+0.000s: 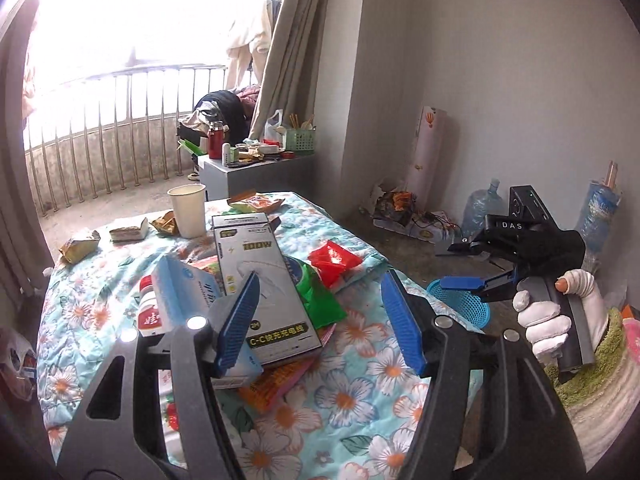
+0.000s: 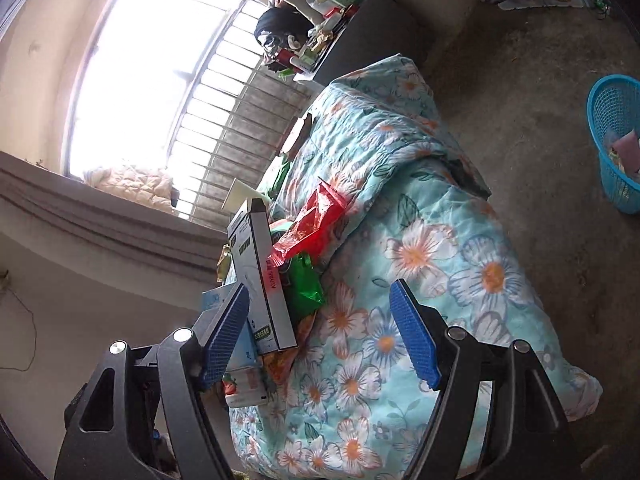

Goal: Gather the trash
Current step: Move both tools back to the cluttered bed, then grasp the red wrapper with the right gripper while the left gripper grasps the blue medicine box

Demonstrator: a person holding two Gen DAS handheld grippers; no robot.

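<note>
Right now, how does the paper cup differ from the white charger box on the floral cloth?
The paper cup stands upright; the charger box lies flat. The cup is round and plain; the box is long, rectangular and printed. The cup sits alone on the floral cloth at its far end; the box rests on a heap of wrappers, nearer the camera. Both are whitish and untouched.

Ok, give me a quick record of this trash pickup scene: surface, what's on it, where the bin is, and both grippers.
surface: floral quilt
clutter: white box, red bag, green bag, paper cup, crumpled wrappers
bin: blue basket on floor, right of the quilt
left gripper: open, empty
right gripper: open, empty
</note>
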